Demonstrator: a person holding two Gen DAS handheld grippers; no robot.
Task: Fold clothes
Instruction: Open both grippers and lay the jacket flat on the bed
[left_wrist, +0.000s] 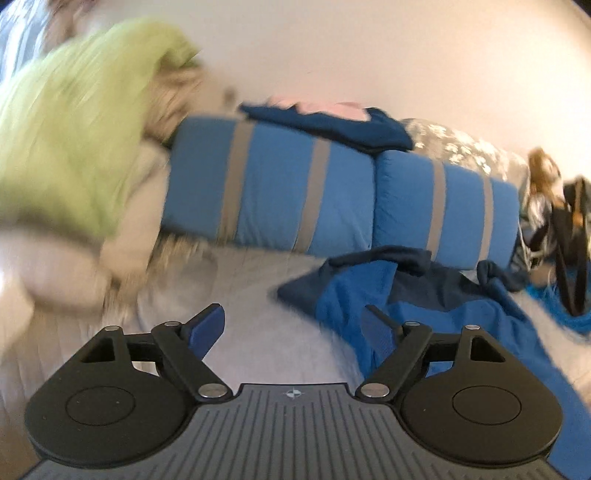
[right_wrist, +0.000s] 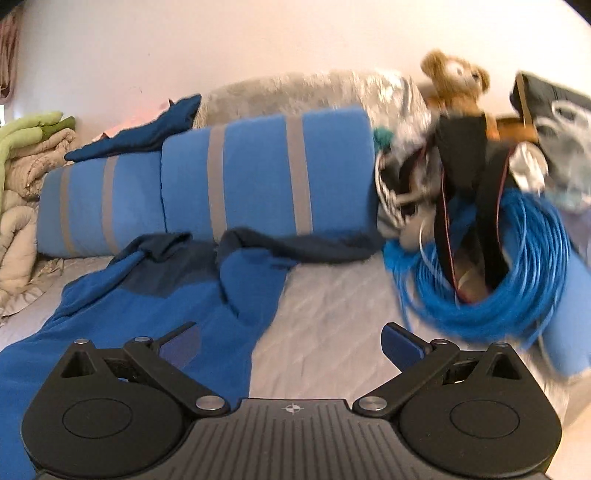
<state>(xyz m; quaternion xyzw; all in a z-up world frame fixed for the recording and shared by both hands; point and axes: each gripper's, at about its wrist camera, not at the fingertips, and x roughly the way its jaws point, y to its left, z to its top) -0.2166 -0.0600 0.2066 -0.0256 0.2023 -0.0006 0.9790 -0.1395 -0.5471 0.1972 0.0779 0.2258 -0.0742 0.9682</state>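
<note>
Your jaws stood wide apart on both grippers, with nothing between the pads. In the left wrist view, your left gripper (left_wrist: 295, 326) hung over the pale sheet (left_wrist: 236, 295), its right finger just in front of the blue garment (left_wrist: 347, 302), which lay crumpled to the right, its dark collar end bunched against the striped roll (left_wrist: 332, 192). A navy piece (left_wrist: 332, 125) sat on top of that roll, and a green blanket (left_wrist: 74, 129) blurred at the left. In the right wrist view, your right gripper (right_wrist: 291, 345) was empty too; the garment (right_wrist: 147, 314) spread from lower left up toward the roll (right_wrist: 236, 181), one dark sleeve (right_wrist: 306, 247) trailing right along the roll's foot, near the cable coil (right_wrist: 498, 280). A teddy (right_wrist: 458, 81) sat behind the clutter. As for progress, you looked to be early or between folds: the garment was laid out roughly but wrinkled, sleeve out, no neat fold visible. You likely had the sleeves to bring in and the body to double over, and whether the navy piece also needs folding is unclear.
</note>
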